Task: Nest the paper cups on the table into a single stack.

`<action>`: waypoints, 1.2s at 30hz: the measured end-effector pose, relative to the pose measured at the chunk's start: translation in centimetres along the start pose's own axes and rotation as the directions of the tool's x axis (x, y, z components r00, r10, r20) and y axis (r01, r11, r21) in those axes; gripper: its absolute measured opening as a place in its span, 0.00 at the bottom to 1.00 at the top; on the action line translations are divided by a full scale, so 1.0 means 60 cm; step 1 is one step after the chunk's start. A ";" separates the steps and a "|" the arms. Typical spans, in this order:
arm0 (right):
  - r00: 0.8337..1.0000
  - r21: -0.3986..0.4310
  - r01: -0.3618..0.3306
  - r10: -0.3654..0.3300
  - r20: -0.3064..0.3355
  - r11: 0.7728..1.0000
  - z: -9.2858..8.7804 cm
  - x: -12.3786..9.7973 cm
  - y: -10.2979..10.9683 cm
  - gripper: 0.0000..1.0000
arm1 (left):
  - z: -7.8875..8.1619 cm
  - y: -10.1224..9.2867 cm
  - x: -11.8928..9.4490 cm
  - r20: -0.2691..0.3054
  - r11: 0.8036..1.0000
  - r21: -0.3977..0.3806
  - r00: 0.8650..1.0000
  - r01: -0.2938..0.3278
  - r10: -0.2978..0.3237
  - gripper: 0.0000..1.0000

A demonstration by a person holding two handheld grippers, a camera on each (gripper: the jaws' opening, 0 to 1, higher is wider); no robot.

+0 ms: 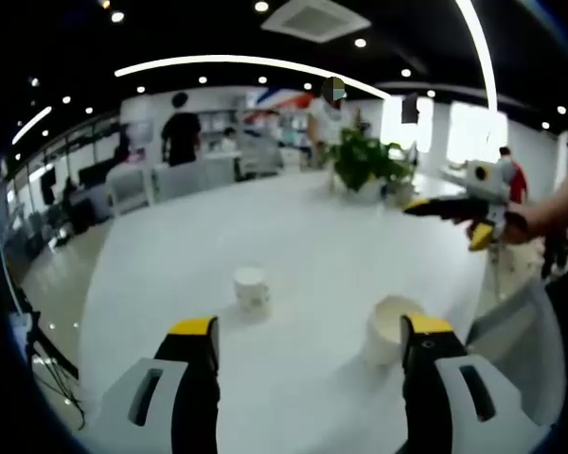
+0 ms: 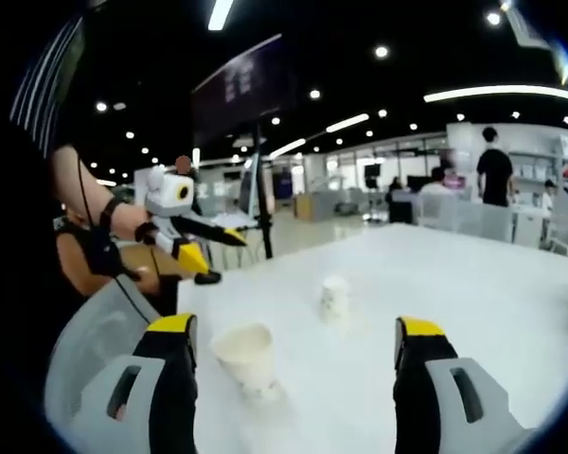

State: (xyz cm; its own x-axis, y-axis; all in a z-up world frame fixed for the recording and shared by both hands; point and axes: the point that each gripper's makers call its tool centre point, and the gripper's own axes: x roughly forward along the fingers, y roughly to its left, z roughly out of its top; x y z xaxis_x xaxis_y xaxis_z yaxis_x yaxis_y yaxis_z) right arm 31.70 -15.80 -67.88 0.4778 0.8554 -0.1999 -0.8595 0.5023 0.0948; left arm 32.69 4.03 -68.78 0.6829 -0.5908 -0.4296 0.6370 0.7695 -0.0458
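Cups: 2 paper cups stand apart on the white table (image 1: 293,236); upright cup (image 1: 390,329) near, by the left gripper's right jaw, inverted cup (image 1: 252,288) farther.
Left gripper (image 1: 308,340): jaws spread, empty.
Right gripper (image 2: 293,342): jaws spread, empty.
Risk: the light upright cup could tip or crush under a careless pinch.

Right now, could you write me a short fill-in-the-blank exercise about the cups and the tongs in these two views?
1. The number of paper cups on the white table is ___.
2. The nearer cup stands with its mouth facing ___.
3. The farther cup stands upside ___.
4. The right tongs and left tongs are both ___.

Missing words: two; up; down; open.
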 end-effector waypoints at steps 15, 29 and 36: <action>0.997 0.029 0.058 -0.057 -0.051 0.998 -0.017 -0.031 -0.026 1.00 | 0.001 0.010 0.004 0.001 1.000 0.001 1.000 -0.010 0.010 0.78; 0.995 -0.001 0.065 -0.065 -0.072 0.998 -0.020 -0.035 -0.023 1.00 | 0.001 0.021 0.015 -0.004 1.000 -0.001 1.000 -0.016 0.016 0.77; 0.993 0.011 0.083 -0.082 -0.087 0.996 -0.029 -0.044 -0.033 1.00 | -0.012 0.034 0.030 -0.031 1.000 -0.002 0.999 -0.018 0.018 0.76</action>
State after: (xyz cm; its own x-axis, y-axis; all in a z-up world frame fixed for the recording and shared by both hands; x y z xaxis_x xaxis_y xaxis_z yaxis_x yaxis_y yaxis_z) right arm 31.82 -19.24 -69.27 0.5288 0.7973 -0.2910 -0.8149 0.5728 0.0885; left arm 34.94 4.71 -70.26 0.6828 -0.5690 -0.4583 0.6237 0.7806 -0.0398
